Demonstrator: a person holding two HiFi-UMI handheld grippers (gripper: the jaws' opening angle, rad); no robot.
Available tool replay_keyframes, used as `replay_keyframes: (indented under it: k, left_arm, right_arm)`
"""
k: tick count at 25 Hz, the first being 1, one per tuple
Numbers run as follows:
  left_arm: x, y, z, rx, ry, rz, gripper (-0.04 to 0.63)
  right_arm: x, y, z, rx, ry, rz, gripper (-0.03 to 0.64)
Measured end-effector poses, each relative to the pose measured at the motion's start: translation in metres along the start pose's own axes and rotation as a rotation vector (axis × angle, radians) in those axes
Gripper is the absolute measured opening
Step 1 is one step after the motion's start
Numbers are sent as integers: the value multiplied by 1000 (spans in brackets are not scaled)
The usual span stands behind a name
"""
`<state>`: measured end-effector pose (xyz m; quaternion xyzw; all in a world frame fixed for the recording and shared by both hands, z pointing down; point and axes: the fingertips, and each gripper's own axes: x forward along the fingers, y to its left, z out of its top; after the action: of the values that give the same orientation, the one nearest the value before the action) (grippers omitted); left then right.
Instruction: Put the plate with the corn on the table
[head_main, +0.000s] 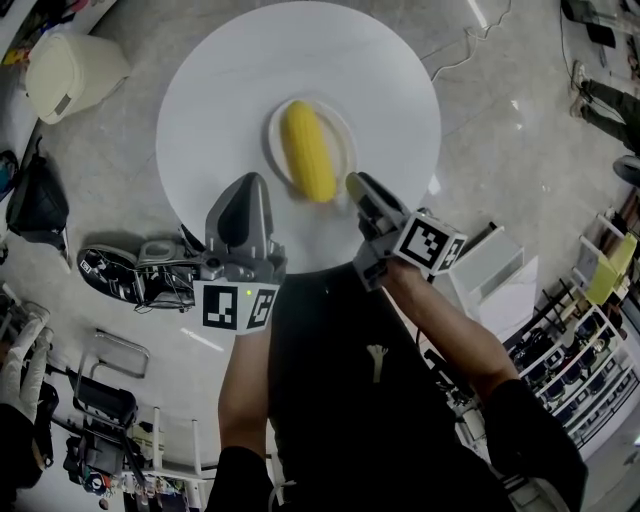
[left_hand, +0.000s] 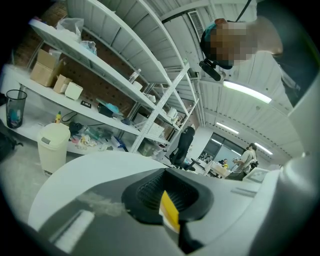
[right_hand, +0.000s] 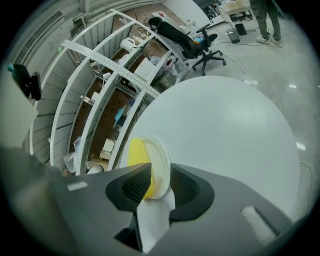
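A yellow corn cob (head_main: 306, 150) lies on a small white plate (head_main: 345, 130), which rests flat near the middle of the round white table (head_main: 220, 90). My right gripper (head_main: 356, 183) is at the plate's near right edge. In the right gripper view the plate's rim (right_hand: 161, 161) and the corn's end (right_hand: 135, 150) sit between the wide jaws of this gripper (right_hand: 157, 182), and the pads do not press on them. My left gripper (head_main: 250, 182) hovers over the table's near edge, left of the plate. Its jaws (left_hand: 170, 210) are together, with only a thin yellow sliver in the slit.
A cream waste bin (head_main: 70, 70) stands on the floor to the table's far left. Shoes (head_main: 130, 275) lie by its near left side and a white cabinet (head_main: 500, 270) stands at the right. Shelving (right_hand: 95, 100) and an office chair (right_hand: 185, 37) stand beyond the table.
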<state>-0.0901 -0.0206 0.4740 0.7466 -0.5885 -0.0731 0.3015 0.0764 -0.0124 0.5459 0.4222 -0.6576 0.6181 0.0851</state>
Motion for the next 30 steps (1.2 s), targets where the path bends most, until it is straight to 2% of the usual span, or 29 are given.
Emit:
replay_keyframes:
  k: [6, 11, 18, 30]
  left_arm:
    - [-3, -9, 12, 12, -20, -7, 2]
    - [-7, -19, 21, 21, -29, -9, 2]
    - [-15, -37, 31, 31, -41, -16, 2]
    - [-29, -62, 59, 56, -57, -14, 2]
  right_arm:
    - [-7, 6, 3, -46, -7, -11, 79]
    - [-11, 12, 2, -92, 9, -5, 11]
    - [-19, 32, -6, -104, 43, 35, 9]
    - [-34, 72, 0, -202, 41, 93, 9]
